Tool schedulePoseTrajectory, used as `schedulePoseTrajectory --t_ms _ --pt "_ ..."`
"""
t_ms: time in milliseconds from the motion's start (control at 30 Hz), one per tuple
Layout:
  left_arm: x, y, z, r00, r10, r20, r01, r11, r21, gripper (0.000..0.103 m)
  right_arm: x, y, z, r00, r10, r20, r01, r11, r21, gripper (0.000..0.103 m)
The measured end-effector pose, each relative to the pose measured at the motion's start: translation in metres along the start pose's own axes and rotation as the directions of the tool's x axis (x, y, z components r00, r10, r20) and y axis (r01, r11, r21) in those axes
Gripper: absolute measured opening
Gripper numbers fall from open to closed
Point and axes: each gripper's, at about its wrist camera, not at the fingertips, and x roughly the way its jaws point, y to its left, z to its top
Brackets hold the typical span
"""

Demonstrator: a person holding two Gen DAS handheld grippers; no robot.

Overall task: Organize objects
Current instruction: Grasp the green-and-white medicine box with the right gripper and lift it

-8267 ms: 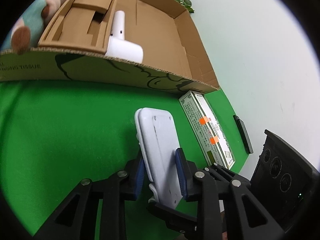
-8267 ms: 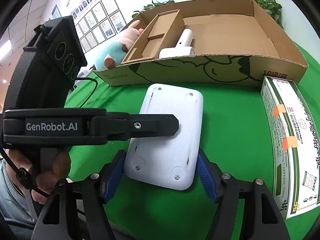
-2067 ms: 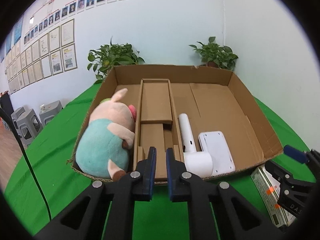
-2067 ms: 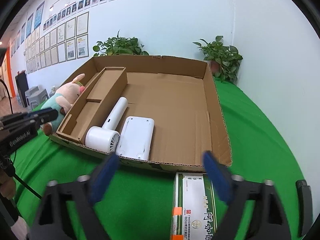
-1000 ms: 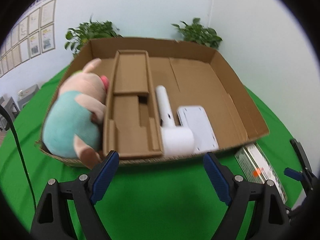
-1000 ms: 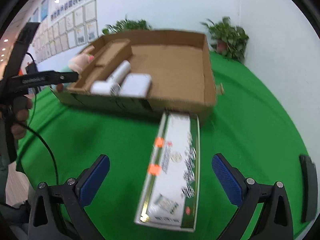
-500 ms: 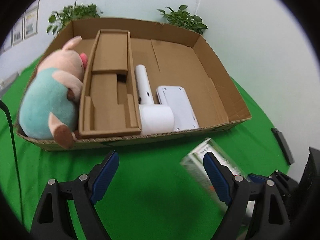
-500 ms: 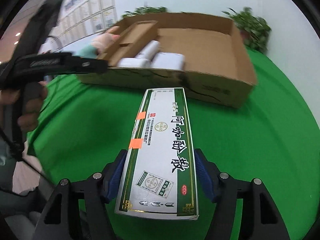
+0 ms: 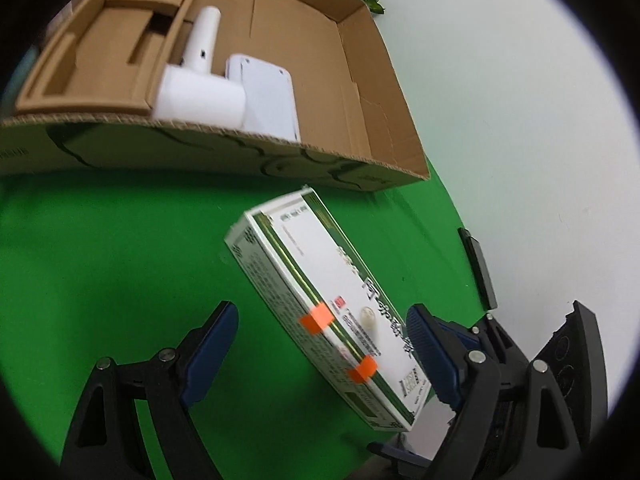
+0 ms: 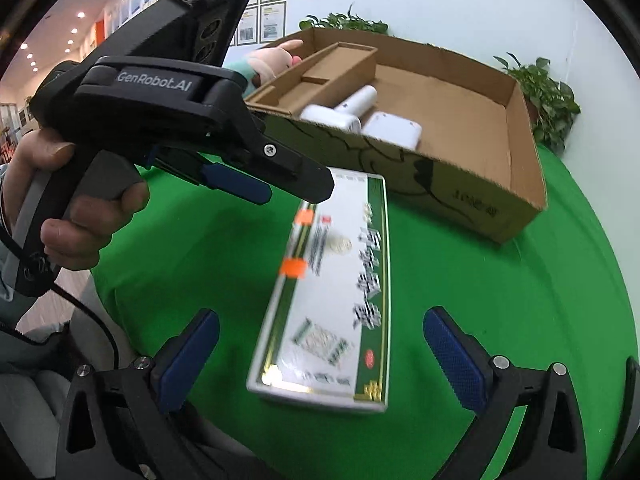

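Note:
A long white and green medicine box (image 9: 332, 316) with two orange tape tabs lies on the green table in front of the cardboard box (image 9: 248, 160); it also shows in the right wrist view (image 10: 340, 292). My left gripper (image 9: 324, 344) is open, its jaws wide on either side of the medicine box's near half. My right gripper (image 10: 320, 344) is open around the box's near end, not touching it. Inside the cardboard box (image 10: 472, 192) lie a white hair dryer (image 9: 200, 80) and a flat white device (image 9: 268, 96).
A cardboard insert (image 9: 96, 44) fills the box's left part, and a plush pig (image 10: 268, 60) lies beyond it. A black remote (image 9: 478, 268) lies at the table's right edge by the white wall. Potted plants (image 10: 548, 100) stand behind the box.
My right gripper, which was closed around the medicine box, has opened wide. My left gripper has dropped low and moved in over the medicine box. The box now rests on the table.

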Motion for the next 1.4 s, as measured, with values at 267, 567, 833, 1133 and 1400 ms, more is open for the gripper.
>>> schedulePoseTrajectory --t_ms 267,567,833,1133,1400 --pt "0.008 0.002 -0.007 1.0 -0.022 0.011 0.023 0.999 -0.045 0.083 0.001 0.004 -0.011 0.999 -0.016 -0.029 0.017 1.0 0.025 0.063" --pt "0.004 0.003 -0.009 0.999 0.014 0.037 -0.012 0.998 -0.057 0.071 0.005 -0.009 -0.007 0.987 0.161 0.025 -0.163 0.959 0.231 0.062" --pt "-0.003 0.009 -0.009 0.998 0.032 0.05 -0.028 0.996 -0.08 0.059 0.009 -0.003 -0.004 0.985 0.17 0.035 -0.174 0.954 0.243 0.062" --pt "-0.017 -0.006 -0.002 0.994 0.034 0.107 -0.032 0.999 -0.016 0.048 0.008 0.009 0.005 0.991 0.126 0.043 -0.132 0.971 0.201 0.061" --pt "-0.034 -0.055 0.01 0.987 0.035 0.16 -0.063 0.984 0.168 0.039 0.008 0.005 0.021 0.993 0.096 0.074 -0.11 0.971 0.21 0.06"
